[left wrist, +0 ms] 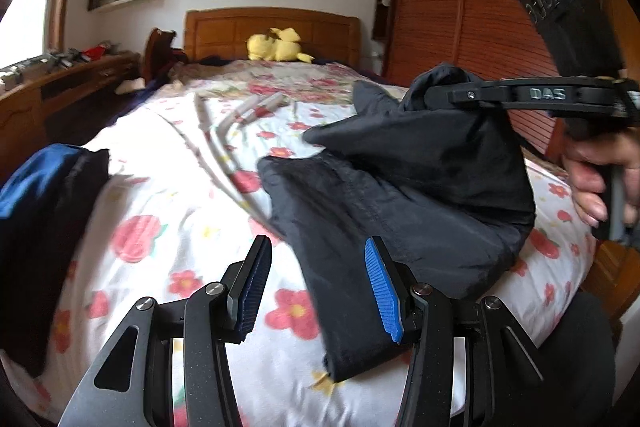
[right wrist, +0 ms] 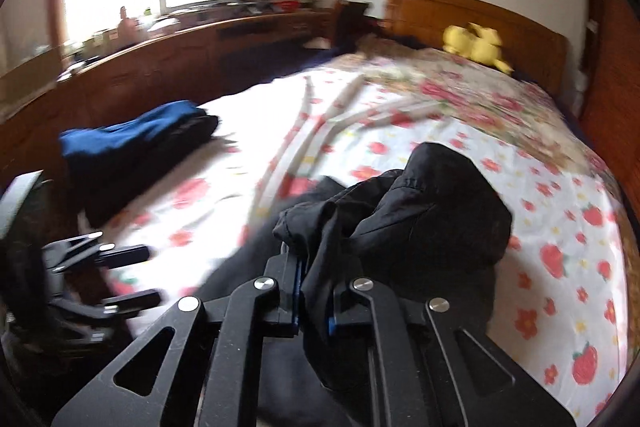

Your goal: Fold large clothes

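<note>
Black garment [right wrist: 420, 211] pinched in right tool [right wrist: 314, 291] — left tool [left wrist: 320, 291] gaping beside it

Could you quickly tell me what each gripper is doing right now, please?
Left gripper: open, holding nothing, just above the bed.
Right gripper: shut on a bunched fold of the black garment, lifting it.

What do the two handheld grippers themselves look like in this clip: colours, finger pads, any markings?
Both are matte black linkage frames with silver pivot pins. The left gripper has ribbed blue pads on its fingers. The right gripper shows blue pad edges and, seen from the left wrist, raised "DAS" lettering.
</note>
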A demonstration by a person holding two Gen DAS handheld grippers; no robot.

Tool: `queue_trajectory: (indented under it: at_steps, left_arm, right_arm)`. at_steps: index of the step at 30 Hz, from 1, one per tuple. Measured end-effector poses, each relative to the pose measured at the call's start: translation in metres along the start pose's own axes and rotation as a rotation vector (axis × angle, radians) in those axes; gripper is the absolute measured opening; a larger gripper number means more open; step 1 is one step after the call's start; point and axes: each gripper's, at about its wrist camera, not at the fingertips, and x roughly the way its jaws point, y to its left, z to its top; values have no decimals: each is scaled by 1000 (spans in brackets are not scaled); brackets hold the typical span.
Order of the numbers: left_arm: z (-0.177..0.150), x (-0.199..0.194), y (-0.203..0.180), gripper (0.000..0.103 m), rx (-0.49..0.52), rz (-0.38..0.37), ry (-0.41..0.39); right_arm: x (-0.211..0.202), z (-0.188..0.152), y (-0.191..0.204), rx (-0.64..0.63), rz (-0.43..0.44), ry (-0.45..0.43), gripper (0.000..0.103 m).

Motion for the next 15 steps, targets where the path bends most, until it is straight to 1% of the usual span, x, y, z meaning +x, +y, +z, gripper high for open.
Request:
queue_trajectory:
  at_steps: [2,4,5,8,11,13,15]
  left_arm:
    - [-2,-10,0,50,-7,25,-12]
    - [-5,-21,-1,50,-19,47,-28]
    - [-7,-26,-1,50,-27,55,-29]
    - [-11,-36,-1,50,-46,72,-25]
    - [-12,-40,-5,50,-52,82,-12]
    - [-10,-39,-9,50,-53,86,-3]
    - [-5,-37,-13,50,-54,80,2]
  right_arm:
    - [0,-1,24,-15,78,3,10]
    - [4,-5,37,-15,129,17,10]
    - [10,-9,43,0,159,43,10]
    - [27,-19,47,6,174,104,13]
    - [28,-24,43,6,198,108,24]
    - [18,-21,38,0,184,80,47]
    - [0,-19,29,-2,164,23,51]
